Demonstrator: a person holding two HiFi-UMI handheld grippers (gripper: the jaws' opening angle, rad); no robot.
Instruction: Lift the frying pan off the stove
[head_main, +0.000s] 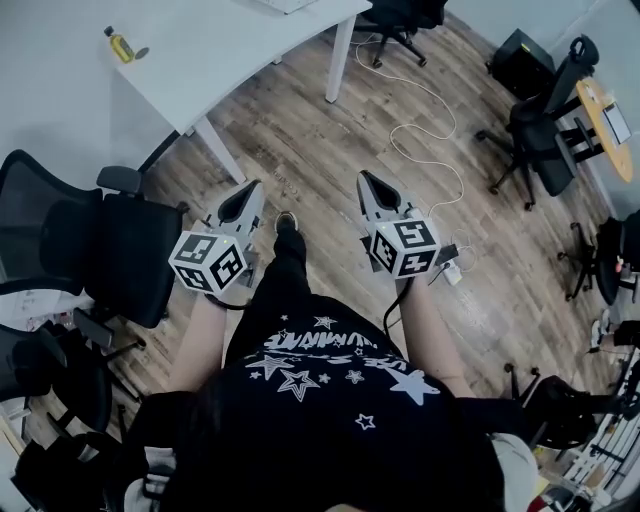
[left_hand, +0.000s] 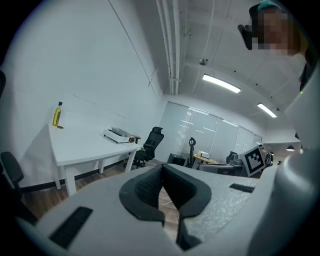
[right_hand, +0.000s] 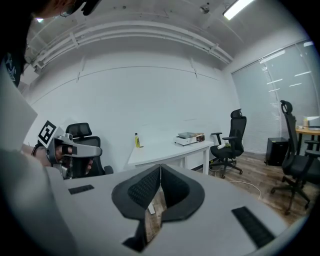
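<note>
No frying pan shows in any view. A flat white appliance (left_hand: 119, 134) lies on the white table (head_main: 215, 60), and the right gripper view has this appliance (right_hand: 188, 137) at the table's far end. My left gripper (head_main: 254, 187) is held over the wooden floor in front of the person's body, jaws shut and empty; in its own view the left gripper (left_hand: 162, 169) has its pads touching. My right gripper (head_main: 364, 178) hangs level with it, about a hand's width to the right, also shut on nothing, as the right gripper (right_hand: 160, 168) shows. Both point toward the table.
A yellow bottle (head_main: 119, 44) stands on the table's near corner. Black office chairs (head_main: 110, 250) crowd the left; more chairs (head_main: 540, 130) stand at the right by a round wooden table (head_main: 612, 120). A white cable (head_main: 425, 140) runs over the floor to a power strip (head_main: 450, 268).
</note>
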